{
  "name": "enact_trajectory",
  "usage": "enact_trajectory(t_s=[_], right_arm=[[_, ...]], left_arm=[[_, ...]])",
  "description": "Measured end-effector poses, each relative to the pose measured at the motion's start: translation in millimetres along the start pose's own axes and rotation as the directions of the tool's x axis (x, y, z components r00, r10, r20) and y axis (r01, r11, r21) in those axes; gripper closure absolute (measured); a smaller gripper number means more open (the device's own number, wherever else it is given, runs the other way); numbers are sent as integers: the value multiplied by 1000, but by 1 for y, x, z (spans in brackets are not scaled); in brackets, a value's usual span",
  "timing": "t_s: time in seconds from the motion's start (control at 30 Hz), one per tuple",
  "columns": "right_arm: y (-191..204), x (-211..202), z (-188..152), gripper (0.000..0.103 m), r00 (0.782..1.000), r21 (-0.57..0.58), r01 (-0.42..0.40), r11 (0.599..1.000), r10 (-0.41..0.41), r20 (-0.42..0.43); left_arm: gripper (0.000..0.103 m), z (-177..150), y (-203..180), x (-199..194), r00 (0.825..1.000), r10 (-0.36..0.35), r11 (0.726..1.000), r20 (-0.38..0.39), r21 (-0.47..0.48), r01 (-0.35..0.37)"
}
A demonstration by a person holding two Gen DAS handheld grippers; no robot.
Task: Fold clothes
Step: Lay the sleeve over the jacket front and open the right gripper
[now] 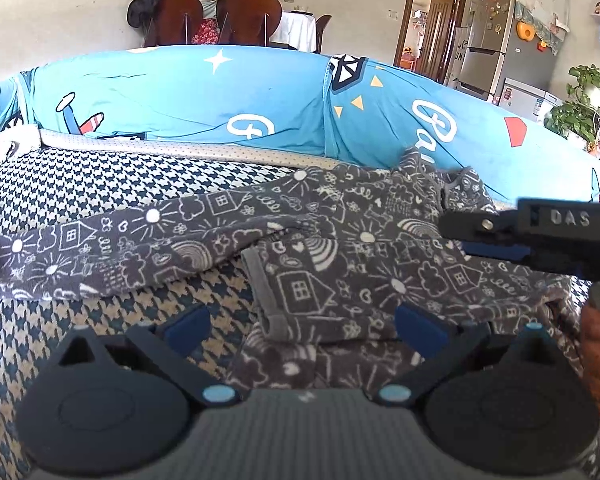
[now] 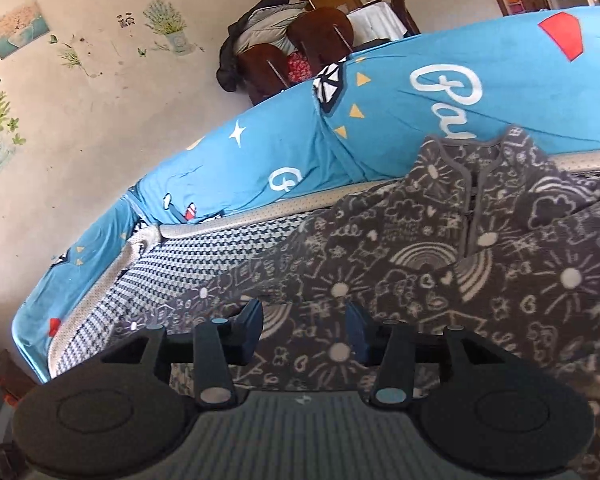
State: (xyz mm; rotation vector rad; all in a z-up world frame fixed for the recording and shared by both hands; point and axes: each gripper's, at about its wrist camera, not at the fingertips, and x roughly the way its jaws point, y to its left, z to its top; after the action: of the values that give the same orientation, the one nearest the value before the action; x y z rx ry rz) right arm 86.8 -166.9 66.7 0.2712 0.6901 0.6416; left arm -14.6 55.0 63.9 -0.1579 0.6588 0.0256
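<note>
On the houndstooth sofa seat (image 1: 100,184), a soft, limp grey fleece zip top (image 1: 340,248) is spread, best pinched at its sleeve cuff, with the left gripper (image 1: 300,320) and right gripper (image 2: 304,332) both held apart, unclamped.

- Garment (image 1: 340,248): dark grey, printed all over with white doodles of houses, suns, rainbows, clouds and hearts; plain lighter grey trim along its hem and collar.
- Sofa seat cover (image 1: 100,184): navy and cream houndstooth.
- Sofa back cover (image 1: 220,96): bright blue with white stars and lettering, yellow triangles, red shapes.
- Gripper fingers (image 1: 186,326): black, with blue pads.
</note>
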Motion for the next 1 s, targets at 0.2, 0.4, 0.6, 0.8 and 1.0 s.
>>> enact_trajectory(t_s=[0.2, 0.4, 0.6, 0.8, 1.0], right_arm=[[-21, -41, -3, 54, 988, -46, 153, 987, -152, 20], [-44, -78, -16, 50, 950, -64, 312, 948, -314, -8], [-58, -84, -26, 50, 896, -151, 438, 886, -444, -12], [-67, -66, -31, 50, 857, -255, 494, 831, -515, -18], [-75, -48, -29, 50, 839, -238, 529, 815, -544, 3]], left_arm=[[0, 0, -4, 11, 1000, -4, 1000, -21, 0, 4], [0, 4, -10, 22, 1000, 9, 1000, -13, 21, -9], [0, 10, -20, 34, 1000, 8, 999, -12, 48, -7], [0, 17, -25, 45, 1000, 10, 999, -7, 50, -10], [0, 19, -29, 54, 1000, 5, 999, -16, 46, -4]])
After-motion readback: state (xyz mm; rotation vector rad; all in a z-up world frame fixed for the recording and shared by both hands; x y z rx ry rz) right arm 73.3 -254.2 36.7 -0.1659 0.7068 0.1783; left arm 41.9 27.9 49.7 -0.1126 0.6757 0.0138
